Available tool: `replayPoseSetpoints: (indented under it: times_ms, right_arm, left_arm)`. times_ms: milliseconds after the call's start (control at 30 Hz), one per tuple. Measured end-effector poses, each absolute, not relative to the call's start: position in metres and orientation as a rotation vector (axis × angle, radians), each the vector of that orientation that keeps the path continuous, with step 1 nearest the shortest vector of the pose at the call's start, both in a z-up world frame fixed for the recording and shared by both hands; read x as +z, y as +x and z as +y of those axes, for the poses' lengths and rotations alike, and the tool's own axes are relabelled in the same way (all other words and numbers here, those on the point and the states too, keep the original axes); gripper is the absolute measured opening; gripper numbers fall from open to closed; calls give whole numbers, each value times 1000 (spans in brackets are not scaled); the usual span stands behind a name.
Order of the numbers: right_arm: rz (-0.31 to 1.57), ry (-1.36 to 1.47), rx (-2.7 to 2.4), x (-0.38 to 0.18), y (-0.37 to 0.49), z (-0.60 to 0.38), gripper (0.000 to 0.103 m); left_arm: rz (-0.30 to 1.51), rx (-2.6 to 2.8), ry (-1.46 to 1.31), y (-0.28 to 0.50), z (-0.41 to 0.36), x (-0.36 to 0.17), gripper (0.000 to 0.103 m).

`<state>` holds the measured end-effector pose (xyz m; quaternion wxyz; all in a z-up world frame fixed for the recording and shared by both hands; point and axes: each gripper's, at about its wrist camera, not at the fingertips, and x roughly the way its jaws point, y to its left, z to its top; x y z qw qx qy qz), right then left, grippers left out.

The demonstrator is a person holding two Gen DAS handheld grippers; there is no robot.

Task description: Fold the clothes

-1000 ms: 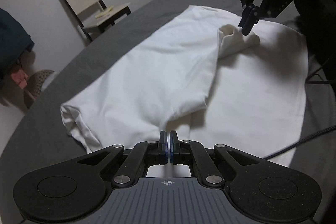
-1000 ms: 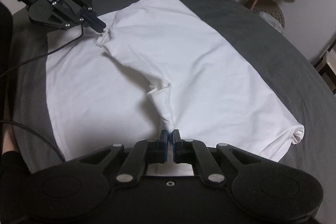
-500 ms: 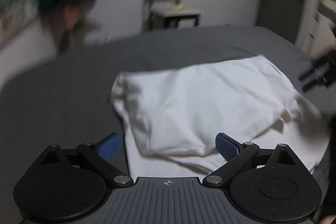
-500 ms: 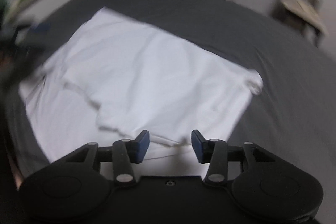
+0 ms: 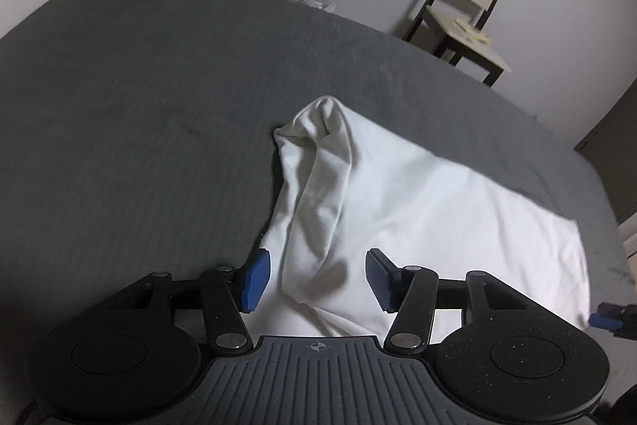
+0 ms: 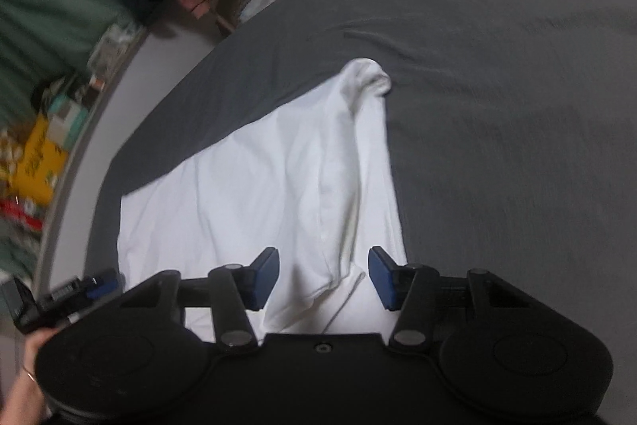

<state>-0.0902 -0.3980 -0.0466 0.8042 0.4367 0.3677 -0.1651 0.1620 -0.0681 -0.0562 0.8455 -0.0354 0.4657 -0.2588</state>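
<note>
Dim indoor light; white shirt [image 5: 418, 194] glows overexposed. Fisheye bends edges; right view's left side is motion-blurred.

Shirt's [image 5: 418, 194] near hem behind claw, perhaps creased.

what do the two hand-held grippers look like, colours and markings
The left hand-held gripper is black with a grey ribbed top plate carrying a small crosshair mark, silver pivot pins and blue ridged finger pads. The right hand-held gripper matches, but its top plate is plain black with a centre screw.
</note>
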Motion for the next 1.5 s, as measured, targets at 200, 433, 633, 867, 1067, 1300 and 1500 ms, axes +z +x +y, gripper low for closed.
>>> replayPoseSetpoints:
  times_ms: [200,433,633,867,1067,1300,1500]
  right_arm:
    - [799,989,-334,-58,-84,-401,42]
    - [789,964,-355,-58,-81,-399,18]
    - [745,966,-384,-57,-85,-401,5]
    - [796,998,-428,-68,-80,-406,5]
    - [801,1074,-429,-77,-84,-411,19]
    - [708,992,-449,-53,-94,-403,54]
    - [659,895,-441,-40,-87,-409,54]
  left_arm:
    - [1017,-570,8,164,-81,-70,25]
    - [1010,-554,53,161,-89,-67,7]
    - [1034,-540,-35,160,-77,-60,7]
    - [1054,-515,6,162,-79,-69,7]
    - [1088,-499,-21,167,-80,-69,14]
    - [1054,-455,-83,170,-61,-59,68]
    - [887,-486,-122,171,-45,-43,97]
